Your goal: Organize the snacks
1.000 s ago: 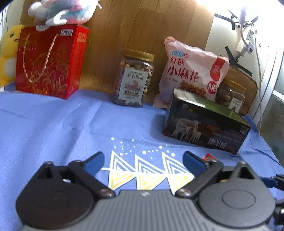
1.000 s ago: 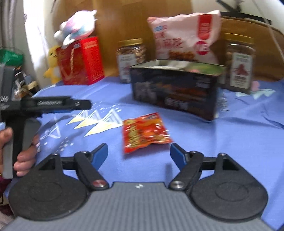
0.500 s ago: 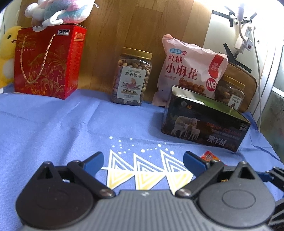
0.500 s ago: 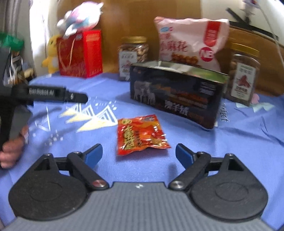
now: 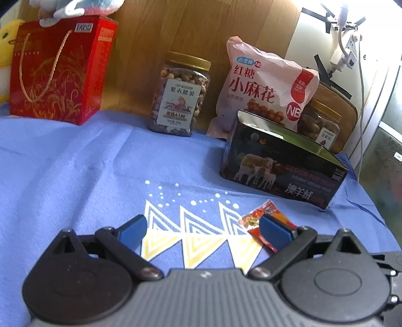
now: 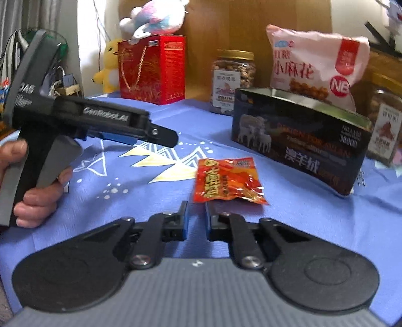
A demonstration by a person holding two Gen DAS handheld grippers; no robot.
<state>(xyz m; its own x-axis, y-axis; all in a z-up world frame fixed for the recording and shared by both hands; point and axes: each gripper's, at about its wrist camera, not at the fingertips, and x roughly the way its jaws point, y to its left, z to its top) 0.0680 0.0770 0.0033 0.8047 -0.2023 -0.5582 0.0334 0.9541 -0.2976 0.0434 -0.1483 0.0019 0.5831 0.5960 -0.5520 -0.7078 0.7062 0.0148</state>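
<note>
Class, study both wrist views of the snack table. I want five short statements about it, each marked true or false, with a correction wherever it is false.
1. The red snack packet lies flat on the blue cloth. True.
2. The right gripper holds the packet. False: its jaws have just closed, empty, short of it.
3. The left gripper is open. True.
4. The dark box has its top open. True.
5. A plush toy sits on the gold-lidded jar. False: it rests on the red gift box.

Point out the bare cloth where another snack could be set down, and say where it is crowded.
Widest bare stretch: the blue cloth in front of the red gift box and nut jar, left of the black tin. Crowded: the back row by the pink bag, and the strip around the red packet before the tin.
</note>
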